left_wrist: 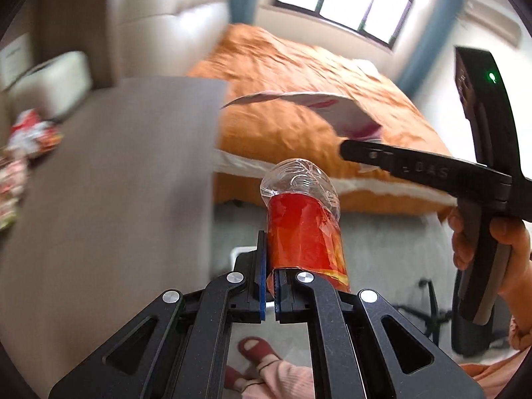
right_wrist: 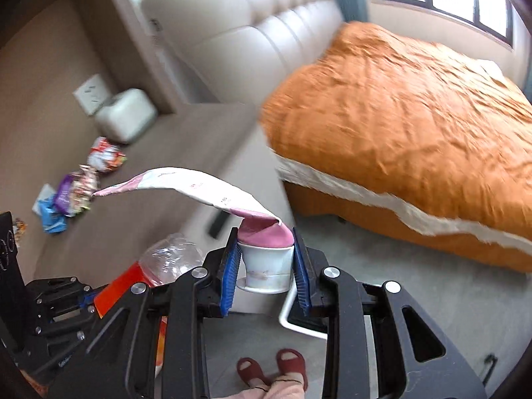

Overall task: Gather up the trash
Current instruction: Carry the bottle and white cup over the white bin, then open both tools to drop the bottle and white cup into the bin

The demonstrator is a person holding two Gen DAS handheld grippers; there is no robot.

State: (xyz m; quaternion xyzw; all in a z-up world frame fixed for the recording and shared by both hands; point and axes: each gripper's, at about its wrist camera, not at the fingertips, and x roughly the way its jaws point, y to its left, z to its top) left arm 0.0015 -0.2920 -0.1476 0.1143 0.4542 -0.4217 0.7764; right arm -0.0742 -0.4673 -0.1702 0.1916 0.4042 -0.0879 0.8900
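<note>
Red-labelled plastic bottle [left_wrist: 304, 219] sits clamped in my left tool [left_wrist: 270, 286], held above the floor, long axis pointing straight ahead, away from me. My right tool [right_wrist: 266, 266] pinches a white cup [right_wrist: 266, 266], its peeled lid [right_wrist: 186, 188] curling leftward.

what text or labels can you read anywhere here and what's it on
Embossed letters on the right gripper finger, upside down: too unclear to read for sure.
Red label of the bottle held by the left gripper: no legible words.
Red print on the pink-and-white wrapper: too small.
Snack wrappers on the table: blurred.
</note>
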